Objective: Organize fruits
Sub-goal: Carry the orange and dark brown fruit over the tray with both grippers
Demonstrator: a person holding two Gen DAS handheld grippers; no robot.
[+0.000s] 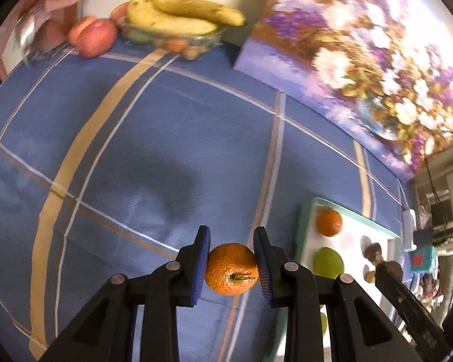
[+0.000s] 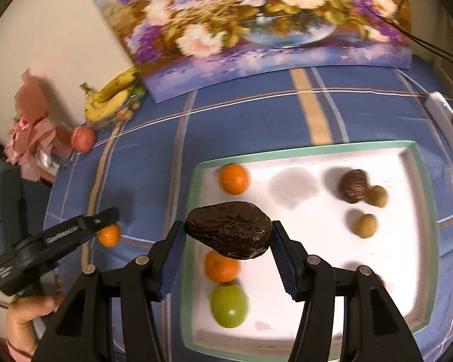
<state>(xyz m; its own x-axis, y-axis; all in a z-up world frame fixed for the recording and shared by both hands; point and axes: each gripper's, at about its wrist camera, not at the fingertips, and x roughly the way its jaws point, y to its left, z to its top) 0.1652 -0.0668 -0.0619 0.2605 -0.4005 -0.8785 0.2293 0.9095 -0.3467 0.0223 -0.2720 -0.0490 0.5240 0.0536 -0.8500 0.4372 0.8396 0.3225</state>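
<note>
Here, in the left wrist view, the left gripper [image 1: 232, 264] pinched a small orange mandarin [image 1: 231, 269] between its blue pads, the pebbled skin and green stem stub turned toward the camera, the fruit held above the blue checked tablecloth [image 1: 154, 150]. A broad stretch of bare cloth lay ahead of it; at the far edge stood a glass bowl [image 1: 178, 37] of bananas [image 1: 181, 15] with a red apple [image 1: 96, 37] just beside it, and a flower painting [image 1: 356, 57] leaned along the wall. To the right, the white tray [image 1: 305, 226] with a green rim held another mandarin [image 1: 329, 221] and a green fruit [image 1: 328, 262]. In the right wrist view, the right gripper [image 2: 229, 238] clamped a dark, wrinkled avocado [image 2: 229, 230] by its ends, hanging over the tray's [image 2: 317, 149] near left part. Below it lay an orange mandarin [image 2: 222, 267] and a green lime [image 2: 229, 304]; another mandarin [image 2: 234, 179] sat at the far left corner, a brown fruit [image 2: 353, 185] and two small tan ones [image 2: 366, 225] at the right. The tray's middle was bare.
</note>
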